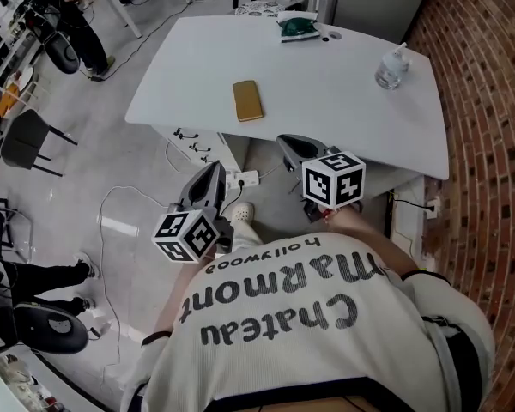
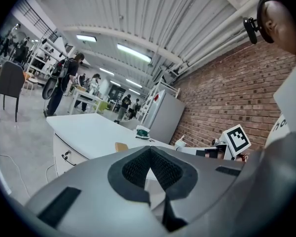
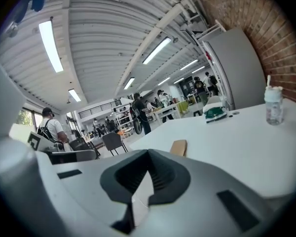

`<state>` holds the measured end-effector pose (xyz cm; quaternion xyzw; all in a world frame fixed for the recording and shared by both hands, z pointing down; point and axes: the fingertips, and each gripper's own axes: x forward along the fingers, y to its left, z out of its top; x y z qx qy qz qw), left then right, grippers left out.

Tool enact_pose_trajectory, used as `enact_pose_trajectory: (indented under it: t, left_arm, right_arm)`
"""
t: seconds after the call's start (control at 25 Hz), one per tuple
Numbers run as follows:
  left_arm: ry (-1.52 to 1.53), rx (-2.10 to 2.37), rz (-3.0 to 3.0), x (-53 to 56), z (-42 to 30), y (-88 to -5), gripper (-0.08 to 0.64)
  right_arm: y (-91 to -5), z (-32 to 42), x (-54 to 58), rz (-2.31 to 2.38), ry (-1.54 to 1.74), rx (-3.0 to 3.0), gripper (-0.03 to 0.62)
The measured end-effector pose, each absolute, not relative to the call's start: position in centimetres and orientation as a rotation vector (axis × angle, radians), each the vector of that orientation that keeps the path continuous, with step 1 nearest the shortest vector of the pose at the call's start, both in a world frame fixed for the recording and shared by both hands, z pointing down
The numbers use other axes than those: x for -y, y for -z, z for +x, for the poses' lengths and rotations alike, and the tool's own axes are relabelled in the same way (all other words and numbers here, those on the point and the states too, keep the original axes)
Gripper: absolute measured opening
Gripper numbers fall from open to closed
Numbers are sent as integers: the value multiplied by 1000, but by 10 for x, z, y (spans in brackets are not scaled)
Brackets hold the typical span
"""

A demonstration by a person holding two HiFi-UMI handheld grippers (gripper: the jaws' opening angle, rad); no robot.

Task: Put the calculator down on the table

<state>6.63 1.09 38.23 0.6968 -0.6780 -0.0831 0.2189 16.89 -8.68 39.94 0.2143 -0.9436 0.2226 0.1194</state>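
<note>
A flat tan calculator (image 1: 248,100) lies on the white table (image 1: 343,110), left of its middle. It also shows beyond the jaws as the calculator (image 2: 121,146) and the calculator (image 3: 179,146). Both grippers hang close to the person's body, short of the table's near edge and apart from the calculator. My left gripper (image 1: 216,168) is shut with nothing between its pads, as the left gripper (image 2: 149,149) shows in its own view. My right gripper (image 1: 285,141) is likewise shut and empty, seen as the right gripper (image 3: 148,154) in its own view.
A green object (image 1: 299,28) sits at the table's far edge and a clear bottle (image 1: 392,69) at its right. A brick wall (image 1: 489,101) runs along the right. Cables and a power strip (image 1: 240,178) lie under the table; a chair (image 1: 21,140) stands at the left.
</note>
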Motion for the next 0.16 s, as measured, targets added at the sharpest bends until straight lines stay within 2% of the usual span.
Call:
enact_pose_trajectory:
  t: [0.16]
  left_arm:
    - [230, 1889, 1915, -17, 66, -384, 2]
  right_arm:
    - [-402, 171, 85, 621, -692, 2749, 3]
